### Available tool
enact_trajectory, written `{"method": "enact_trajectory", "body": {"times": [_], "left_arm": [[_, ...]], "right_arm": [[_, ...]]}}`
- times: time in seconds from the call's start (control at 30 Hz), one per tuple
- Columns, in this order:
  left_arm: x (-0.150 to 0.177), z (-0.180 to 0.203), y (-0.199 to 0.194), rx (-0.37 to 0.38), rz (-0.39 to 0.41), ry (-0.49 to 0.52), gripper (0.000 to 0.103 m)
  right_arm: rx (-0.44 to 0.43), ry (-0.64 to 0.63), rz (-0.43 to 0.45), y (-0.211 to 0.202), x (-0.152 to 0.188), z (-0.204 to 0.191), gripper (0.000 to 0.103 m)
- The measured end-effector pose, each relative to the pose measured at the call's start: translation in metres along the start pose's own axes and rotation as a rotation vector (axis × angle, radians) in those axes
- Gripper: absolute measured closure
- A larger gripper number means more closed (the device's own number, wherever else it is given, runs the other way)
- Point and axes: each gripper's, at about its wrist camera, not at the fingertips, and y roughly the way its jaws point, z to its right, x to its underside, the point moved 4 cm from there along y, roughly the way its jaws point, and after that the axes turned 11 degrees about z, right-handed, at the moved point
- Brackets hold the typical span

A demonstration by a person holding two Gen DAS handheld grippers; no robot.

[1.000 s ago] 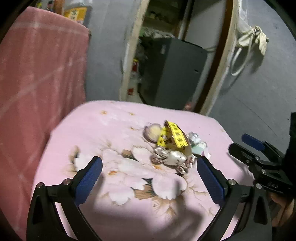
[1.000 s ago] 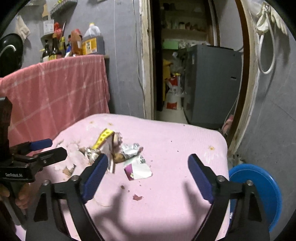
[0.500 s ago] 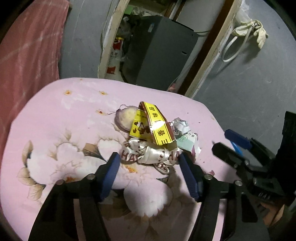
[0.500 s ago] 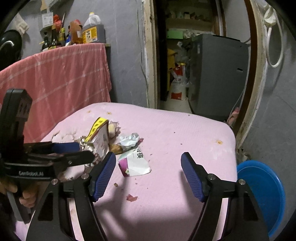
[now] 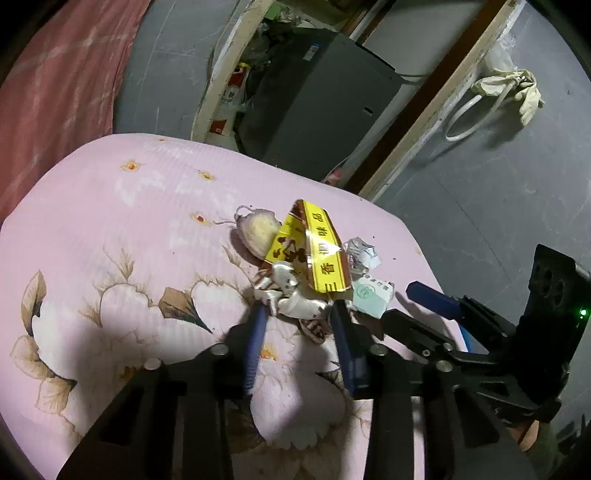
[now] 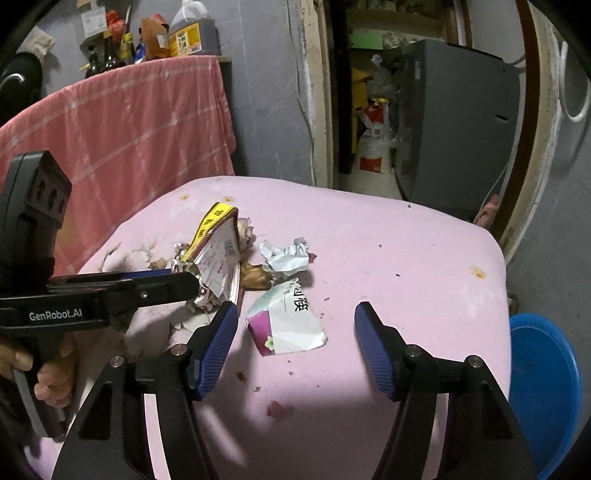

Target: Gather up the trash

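Trash is heaped on the pink floral table (image 5: 110,221). My left gripper (image 5: 299,309) has a crumpled silver wrapper (image 5: 295,295) squeezed between its pads, and its jaws are still closing. A yellow packet (image 5: 317,251) leans just behind the wrapper, beside a pale round scrap (image 5: 258,229) and a ball of white paper (image 5: 362,254). In the right wrist view my right gripper (image 6: 295,310) straddles a white and purple packet (image 6: 284,321) lying flat. Its jaws are closing but its pads stand clear of the packet. The left gripper (image 6: 184,280) reaches in from the left there.
A blue basin (image 6: 539,387) sits on the floor past the table's right edge. A grey cabinet (image 6: 454,110) stands in the doorway behind. A pink checked cloth (image 6: 110,129) hangs at the left, with bottles (image 6: 184,33) above it. Crumbs dot the table near me.
Both grippers moved forward and down to the trash heap. The left jaws narrowed from wide open onto the silver wrapper and crushed it. The right jaws narrowed around the white packet.
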Motion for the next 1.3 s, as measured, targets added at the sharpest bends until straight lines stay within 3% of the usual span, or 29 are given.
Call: {"method": "enact_trajectory", "body": {"times": [0.1,0.2,0.23,0.4,0.7,0.8,0.93,1.3], "left_arm": [[-0.004,-0.003,0.002,0.013,-0.002,-0.023,0.078],[-0.004,-0.003,0.001,0.014,-0.002,-0.026,0.092],[-0.004,-0.003,0.001,0.014,-0.003,-0.026,0.092],[-0.006,-0.003,0.003,0.015,-0.003,-0.023,0.099],[-0.005,-0.001,-0.005,-0.025,0.021,-0.014,0.100],[-0.009,-0.004,-0.006,-0.043,0.027,-0.018,0.094],[-0.016,-0.007,-0.002,-0.052,0.027,-0.045,0.064],[-0.019,0.011,0.035,-0.080,-0.085,0.095,0.057]], "right_arm": [[-0.011,0.002,-0.024,0.005,0.002,0.000,0.051],[-0.018,0.001,-0.027,0.005,0.002,-0.001,0.056],[-0.021,-0.001,-0.029,0.005,0.002,-0.001,0.060],[-0.018,-0.009,-0.032,0.006,0.002,-0.001,0.060],[-0.014,-0.005,-0.024,0.005,0.001,-0.001,0.061],[-0.008,-0.002,-0.021,0.004,0.001,0.000,0.061],[0.007,0.012,-0.007,0.002,0.001,0.003,0.061],[0.075,0.113,0.027,-0.014,0.003,0.027,0.061]]}}
